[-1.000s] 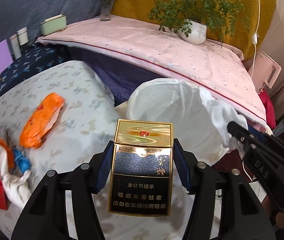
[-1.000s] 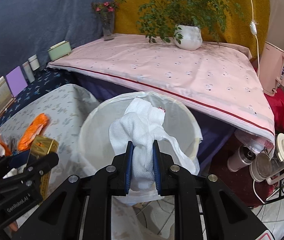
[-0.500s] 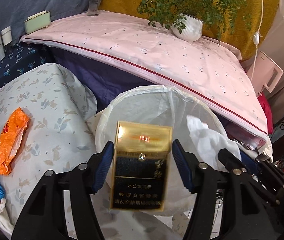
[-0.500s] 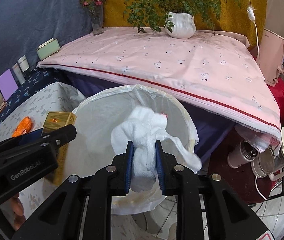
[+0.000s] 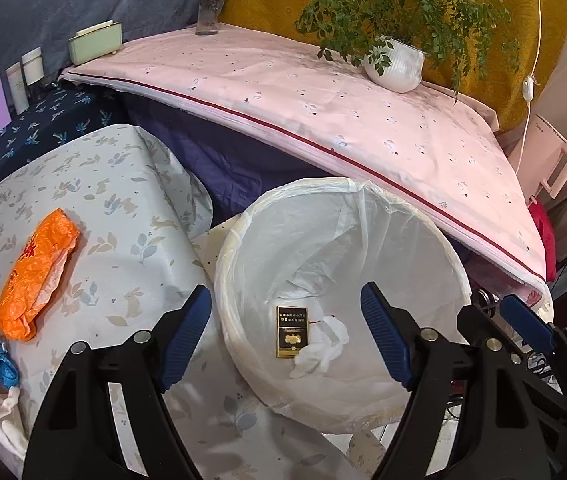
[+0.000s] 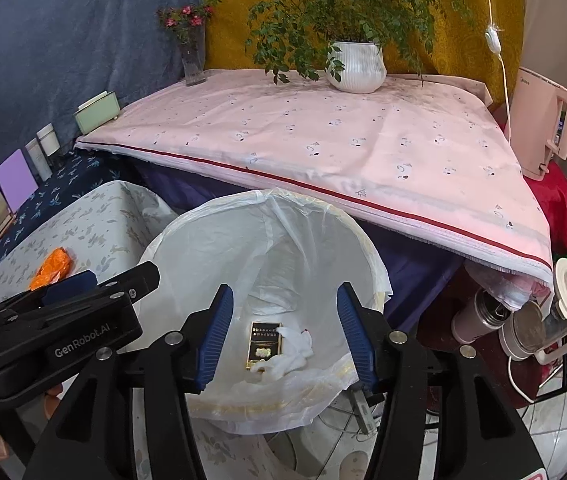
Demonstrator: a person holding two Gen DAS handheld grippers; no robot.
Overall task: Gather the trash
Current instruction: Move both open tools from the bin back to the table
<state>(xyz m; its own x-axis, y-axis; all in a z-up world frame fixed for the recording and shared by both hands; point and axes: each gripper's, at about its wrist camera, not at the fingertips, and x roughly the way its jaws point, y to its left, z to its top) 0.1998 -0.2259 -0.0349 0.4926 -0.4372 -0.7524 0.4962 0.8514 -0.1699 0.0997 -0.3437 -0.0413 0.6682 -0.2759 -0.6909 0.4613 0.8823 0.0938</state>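
Step in hand: both drops look finished; my guess is the next job is going back to the table for more trash.
Left gripper (image 5: 285,336): jaws spread wide, nothing between them, poised over the bin mouth.
Right gripper (image 6: 281,336): jaws also wide apart and empty, above the same bin, just beside the left one.
How to do it well: lift both tools straight up so a fingertip does not catch the thin liner (image 5: 363,224), then swing the left one toward the table first so the 2 tools do not collide.
Next pick, likely: the orange wrapper (image 5: 35,276) is the nearest big piece; a soft crinkly thing like that probably wants a pinch across its middle.
Trash bin (image 5: 227,276): round, lined with a white bag, standing against the table's edge.
Bin contents: 1 cigarette pack (image 5: 292,332) lying flat on the bottom, and 1 white tissue (image 5: 321,346) touching its right side.
Trash still out: the orange wrapper, a small blue scrap (image 5: 3,364) and some white paper at the left edge of the floral tablecloth (image 5: 123,208).
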